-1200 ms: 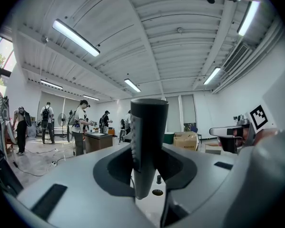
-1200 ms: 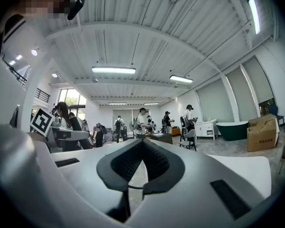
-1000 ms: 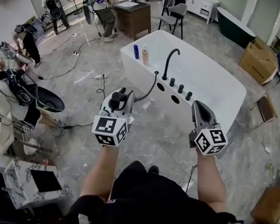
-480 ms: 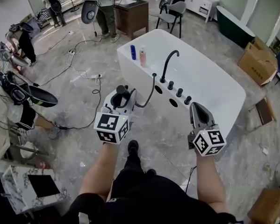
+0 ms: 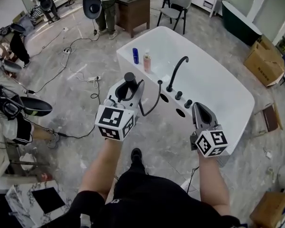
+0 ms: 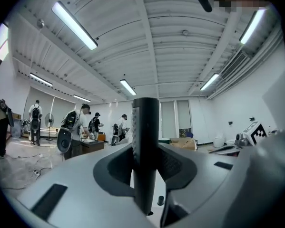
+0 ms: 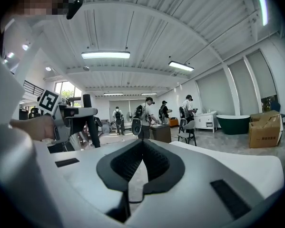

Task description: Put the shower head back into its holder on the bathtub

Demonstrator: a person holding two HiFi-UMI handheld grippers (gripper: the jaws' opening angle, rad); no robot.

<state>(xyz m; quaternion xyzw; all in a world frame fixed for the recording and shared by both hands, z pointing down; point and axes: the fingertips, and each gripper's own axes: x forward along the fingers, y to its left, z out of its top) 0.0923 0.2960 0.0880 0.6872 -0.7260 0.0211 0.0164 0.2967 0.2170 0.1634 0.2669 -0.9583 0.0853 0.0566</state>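
Shower head (image 5: 130, 77) is sitting upright in your left gripper (image 5: 132, 85), whose jaws are clamping its black handle. In the left gripper view the handle is standing straight up between the two pads. The head is hanging over the floor, short of the tub, at about 9 o'clock from the faucet.

Around you, the white bathtub (image 5: 213, 80) is filling the head view from 12 to 2 o'clock. A brown desk (image 5: 131, 11) is standing beyond it at 12 o'clock with people gathering round it. A grey chair (image 5: 176, 7) is sitting at 1 o'clock, and a cardboard box (image 5: 263, 58) is lying at 2 o'clock.

You're holding your right gripper (image 5: 198, 109) at 3 o'clock from the left one, just over the tub's near edge. Its jaws are pressing together with nothing between them, as the right gripper view is showing plainly.

On the tub's deck the black arched faucet (image 5: 176, 70) is rising, its spout curving over the basin. A black hose (image 5: 154, 103) is looping from under the shower head up to the deck at the faucet's 9 o'clock. A blue bottle (image 5: 136, 56) and a pink bottle (image 5: 147, 61) are standing side by side at the far-left corner of the rim, at 11 o'clock from the faucet. Two black knobs (image 5: 179, 95) are lining up at the faucet's 5 o'clock. Two dark openings (image 5: 164, 98) are showing in the deck beside them, nearer to you.
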